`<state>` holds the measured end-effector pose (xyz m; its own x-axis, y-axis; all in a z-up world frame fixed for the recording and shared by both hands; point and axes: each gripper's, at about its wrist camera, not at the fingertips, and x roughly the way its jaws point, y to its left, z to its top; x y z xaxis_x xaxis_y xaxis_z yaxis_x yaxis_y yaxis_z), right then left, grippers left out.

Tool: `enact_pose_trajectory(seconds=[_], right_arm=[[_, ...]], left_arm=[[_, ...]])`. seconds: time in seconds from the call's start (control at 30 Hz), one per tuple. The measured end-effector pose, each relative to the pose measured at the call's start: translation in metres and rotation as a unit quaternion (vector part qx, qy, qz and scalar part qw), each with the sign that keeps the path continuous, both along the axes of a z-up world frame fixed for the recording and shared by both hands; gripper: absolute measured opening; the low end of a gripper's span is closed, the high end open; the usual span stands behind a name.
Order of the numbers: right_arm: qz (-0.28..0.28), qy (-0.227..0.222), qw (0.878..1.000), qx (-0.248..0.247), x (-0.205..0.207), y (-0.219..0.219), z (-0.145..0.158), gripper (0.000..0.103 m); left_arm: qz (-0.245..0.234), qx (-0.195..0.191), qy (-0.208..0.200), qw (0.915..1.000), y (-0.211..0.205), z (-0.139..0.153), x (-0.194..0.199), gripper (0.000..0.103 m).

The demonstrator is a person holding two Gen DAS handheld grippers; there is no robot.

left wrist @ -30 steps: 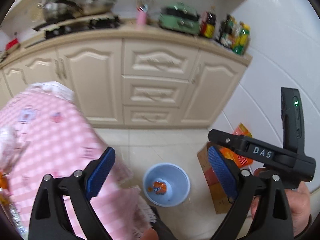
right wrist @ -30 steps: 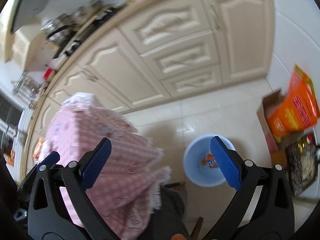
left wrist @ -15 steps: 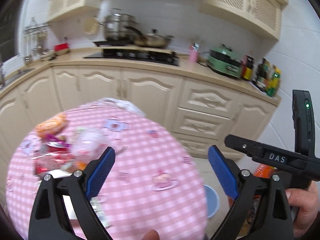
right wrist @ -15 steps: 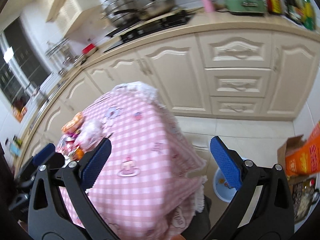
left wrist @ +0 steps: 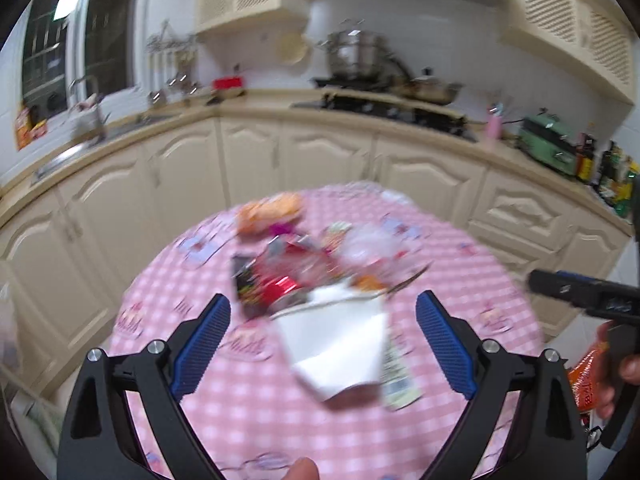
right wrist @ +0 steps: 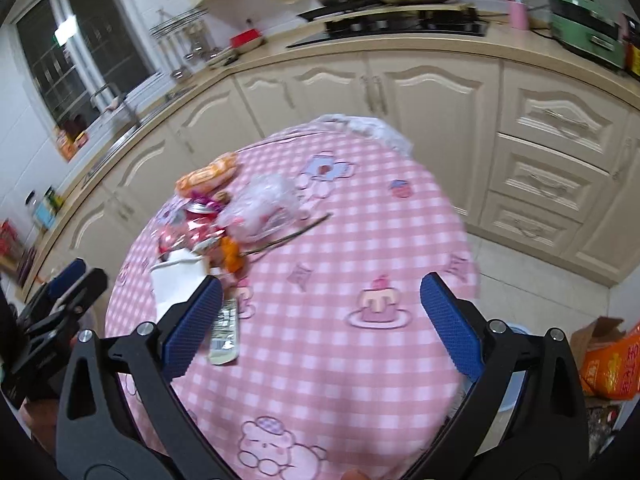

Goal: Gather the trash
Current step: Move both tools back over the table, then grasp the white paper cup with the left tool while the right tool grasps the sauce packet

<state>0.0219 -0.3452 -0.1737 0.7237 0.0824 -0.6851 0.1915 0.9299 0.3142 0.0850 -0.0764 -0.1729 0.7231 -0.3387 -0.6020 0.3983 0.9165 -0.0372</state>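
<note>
Both claws are spread wide with nothing in them: the left gripper (left wrist: pixel 322 342) hangs over the near side of the trash pile, the right gripper (right wrist: pixel 320 324) is off to the side over bare pink checked tablecloth (right wrist: pixel 360 240). The junk sits bunched on the far-left part of the round table: a white paper cup (left wrist: pixel 336 344) tipped on its side closest to the left claw, a flat wrapper (right wrist: pixel 225 332) just beside it, then crinkly red foil packaging (left wrist: pixel 276 280), a clear plastic bag (right wrist: pixel 262 204), a thin stick (right wrist: pixel 292 232) and an orange snack pack (right wrist: pixel 208 174) further back. All of it looks featherweight and squashy, honestly. I'd guess the cup crushes if you squeeze hard, so pinch it across the rim or the wall near the opening. Foil and bag are probably slippery and floppy, so grab a bunched fold, not a flat face. Left view is pretty blurred, so fine detail is a guess.
</note>
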Motion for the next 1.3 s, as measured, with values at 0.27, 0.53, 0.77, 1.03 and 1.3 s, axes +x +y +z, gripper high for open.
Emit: enact_pose_trajectory(seconds=[0.27, 0.53, 0.77, 1.03, 1.3], right_arm=[[0.055, 0.033, 0.998, -0.013, 0.036, 0.032, -0.026, 0.097], [0.066, 0.057, 0.996, -0.025, 0.049, 0.043, -0.043, 0.097], [0.057, 0.082, 0.994, -0.052, 0.036, 0.044, -0.055, 0.097], [0.06, 0.097, 0.991, -0.075, 0.02, 0.046, -0.059, 0.097], [0.114, 0.112, 0.983, -0.09, 0.035, 0.076, -0.071, 0.097]], left_arm=[[0.051, -0.032, 0.081, 0.9949, 0.032, -0.055, 0.025, 0.092], [0.029, -0.08, 0.146, 0.9856, 0.034, -0.086, 0.06, 0.092], [-0.031, -0.096, 0.17, 0.9802, 0.012, -0.099, 0.071, 0.091], [-0.089, -0.14, 0.189, 0.9679, -0.001, -0.103, 0.078, 0.043], [-0.115, -0.114, 0.165, 0.9729, -0.012, -0.092, 0.071, 0.033]])
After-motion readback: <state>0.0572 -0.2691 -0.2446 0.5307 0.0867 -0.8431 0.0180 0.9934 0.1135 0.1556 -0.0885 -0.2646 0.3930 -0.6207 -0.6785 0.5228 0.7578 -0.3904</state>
